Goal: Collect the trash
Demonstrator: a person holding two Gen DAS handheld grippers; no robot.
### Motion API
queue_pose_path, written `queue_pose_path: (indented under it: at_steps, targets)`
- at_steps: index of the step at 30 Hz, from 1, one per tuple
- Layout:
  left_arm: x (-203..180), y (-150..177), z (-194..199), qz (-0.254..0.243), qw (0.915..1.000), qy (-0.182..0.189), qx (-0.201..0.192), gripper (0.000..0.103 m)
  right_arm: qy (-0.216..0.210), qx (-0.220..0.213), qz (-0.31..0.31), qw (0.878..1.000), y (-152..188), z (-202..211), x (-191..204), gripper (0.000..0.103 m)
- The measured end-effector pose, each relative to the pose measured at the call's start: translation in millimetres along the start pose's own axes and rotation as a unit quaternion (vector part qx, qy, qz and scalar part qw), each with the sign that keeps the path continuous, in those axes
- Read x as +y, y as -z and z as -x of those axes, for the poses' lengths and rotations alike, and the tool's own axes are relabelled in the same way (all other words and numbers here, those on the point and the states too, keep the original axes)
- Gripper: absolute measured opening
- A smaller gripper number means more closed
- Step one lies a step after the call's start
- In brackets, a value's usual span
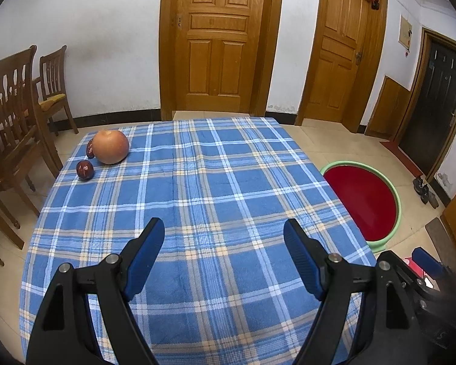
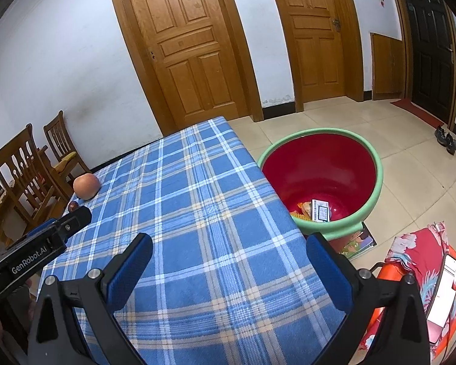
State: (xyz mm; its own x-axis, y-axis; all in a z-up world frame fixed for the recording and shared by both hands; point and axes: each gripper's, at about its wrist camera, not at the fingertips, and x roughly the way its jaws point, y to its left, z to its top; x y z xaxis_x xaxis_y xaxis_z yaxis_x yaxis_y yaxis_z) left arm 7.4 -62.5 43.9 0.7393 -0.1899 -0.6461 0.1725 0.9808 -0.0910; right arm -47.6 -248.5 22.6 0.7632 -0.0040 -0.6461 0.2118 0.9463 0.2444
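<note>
My left gripper point(image 1: 223, 228) hangs open over the near part of the blue plaid tablecloth point(image 1: 197, 182), nothing between its blue pads. My right gripper point(image 2: 228, 243) is open too, above the table's right edge. A red basin with a green rim point(image 2: 319, 170) stands on the floor right of the table; a white packet point(image 2: 320, 210) and orange wrappers point(image 2: 304, 208) lie in it. The same basin point(image 1: 364, 200) shows past the table edge in the left wrist view. The left gripper's body point(image 2: 45, 243) appears at the left of the right wrist view.
A large orange fruit point(image 1: 110, 147) and two dark red dates point(image 1: 85, 169) sit at the table's far left corner. Wooden chairs point(image 1: 12, 121) stand left of the table. A red floral cushion with a phone point(image 2: 440, 289) and a book point(image 2: 358, 241) lie by the basin.
</note>
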Motion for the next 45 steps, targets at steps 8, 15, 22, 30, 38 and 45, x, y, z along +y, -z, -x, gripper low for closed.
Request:
queue_pose_path:
  at_steps: [8, 15, 22, 30, 38, 45]
  targets:
    - [0.4, -1.0, 2.8, 0.0, 1.0, 0.002, -0.001, 0.08, 0.0, 0.0, 0.0, 1.0, 0.3, 0.0, 0.4, 0.103]
    - [0.6, -1.2, 3.1, 0.0, 1.0, 0.002, -0.002, 0.08, 0.0, 0.0, 0.001, 1.0, 0.6, 0.4, 1.2, 0.103]
    - [1.0, -1.7, 4.6, 0.001, 1.0, 0.002, -0.002, 0.08, 0.0, 0.0, 0.0, 1.0, 0.7, 0.2, 1.6, 0.103]
    - [1.1, -1.6, 4.6, 0.002, 1.0, 0.002, -0.002, 0.08, 0.0, 0.0, 0.0, 1.0, 0.8, 0.0, 1.5, 0.103]
    - [0.7, -2.8, 6.7, 0.003, 1.0, 0.002, -0.002, 0.08, 0.0, -0.001, 0.001, 1.0, 1.1, 0.4, 1.9, 0.103]
    - [0.9, -2.8, 6.8, 0.003, 1.0, 0.002, -0.003, 0.08, 0.0, -0.001, 0.001, 1.0, 1.3, 0.3, 2.0, 0.103]
